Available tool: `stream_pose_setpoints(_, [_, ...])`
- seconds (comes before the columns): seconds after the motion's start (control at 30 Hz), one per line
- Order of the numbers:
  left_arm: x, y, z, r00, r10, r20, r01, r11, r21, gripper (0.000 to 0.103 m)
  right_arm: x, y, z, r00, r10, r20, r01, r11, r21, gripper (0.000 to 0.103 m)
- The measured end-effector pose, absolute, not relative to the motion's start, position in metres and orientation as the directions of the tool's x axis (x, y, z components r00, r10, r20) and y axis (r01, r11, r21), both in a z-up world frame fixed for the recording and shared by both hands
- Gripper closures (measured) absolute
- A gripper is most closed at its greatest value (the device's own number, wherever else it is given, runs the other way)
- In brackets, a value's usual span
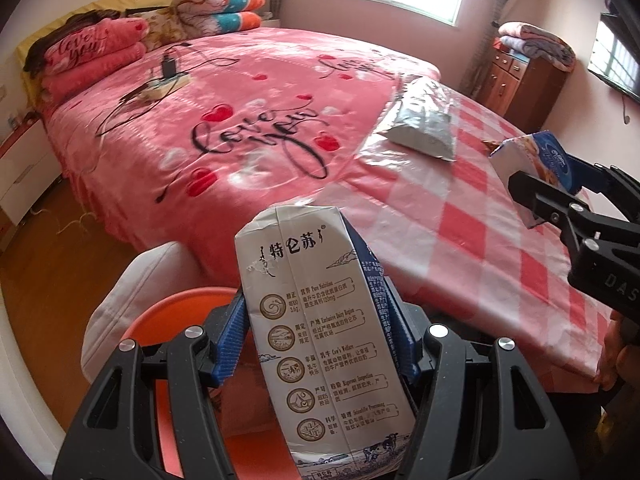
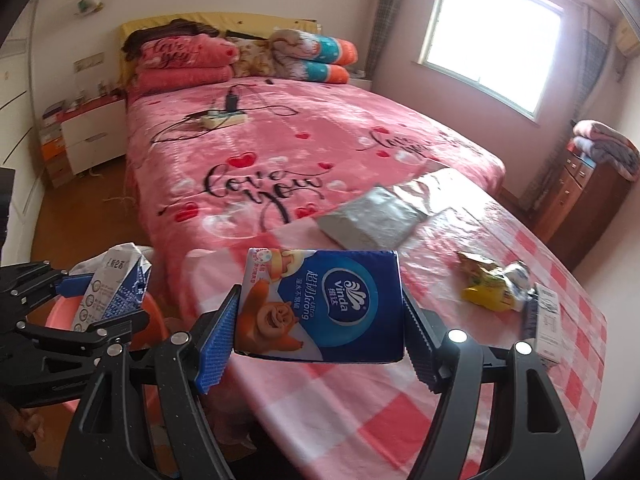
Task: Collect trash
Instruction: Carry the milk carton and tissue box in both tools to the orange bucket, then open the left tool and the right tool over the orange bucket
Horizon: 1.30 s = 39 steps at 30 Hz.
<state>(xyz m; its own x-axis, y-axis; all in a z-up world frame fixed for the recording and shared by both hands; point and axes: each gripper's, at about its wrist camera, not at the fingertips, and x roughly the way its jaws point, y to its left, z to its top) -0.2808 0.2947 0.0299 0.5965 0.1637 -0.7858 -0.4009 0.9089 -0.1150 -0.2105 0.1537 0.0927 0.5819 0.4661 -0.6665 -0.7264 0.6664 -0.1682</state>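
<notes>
While clamped between left gripper (image 1: 320, 344) pads, milk carton (image 1: 324, 320) hangs above orange basin (image 1: 160, 320), beside table edge. Looks crushed and light; could twist or slide out early and miss basin, landing on floor. Right gripper (image 2: 320, 320) squeezed on blue tissue pack (image 2: 320, 304), over checkered table (image 2: 400, 420), right of basin; soft pack may sag or slip in transit. Grippers near each other, collision risk over basin. Left on table beyond basin: silver pouch (image 2: 372, 216), yellow wrapper (image 2: 488, 288), small carton (image 2: 546, 320) at far edge.
</notes>
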Motion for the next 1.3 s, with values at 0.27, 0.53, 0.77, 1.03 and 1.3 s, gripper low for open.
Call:
stream_pose_setpoints(0.27, [-0.307,0.320,0.013,0.551,0.204,-0.809,-0.473,0.875,-0.101,0.040,-0.239,0.185,0.084,0.509,0.510,-0.693,-0.796,0.585,-0.155,0.030])
stream_pose_setpoints(0.53, [-0.334,0.345,-0.009,0.495,0.229,-0.838,-0.542,0.835,-0.093,0.040,-0.268,0.215,0.074,0.443,0.534,-0.720,-0.851,0.504,-0.150,0.030])
stream_pose_setpoints(0.77, [-0.355,0.367,-0.028,0.452,0.239,-0.859,-0.597,0.797,-0.092,0.040,-0.291,0.239,0.059,0.363,0.550,-0.752,-0.898,0.421,-0.126,0.029])
stream_pose_setpoints(1.03, [-0.371,0.388,-0.050,0.410,0.225,-0.884,-0.648,0.753,-0.109,0.034,-0.317,0.269,0.034,0.263,0.526,-0.809,-0.941,0.324,-0.095,0.017])
stream_pose_setpoints(1.3, [-0.369,0.390,-0.048,0.424,0.223,-0.878,-0.651,0.749,-0.124,0.025,-0.309,0.262,0.030,0.255,0.532,-0.807,-0.935,0.347,-0.067,0.014])
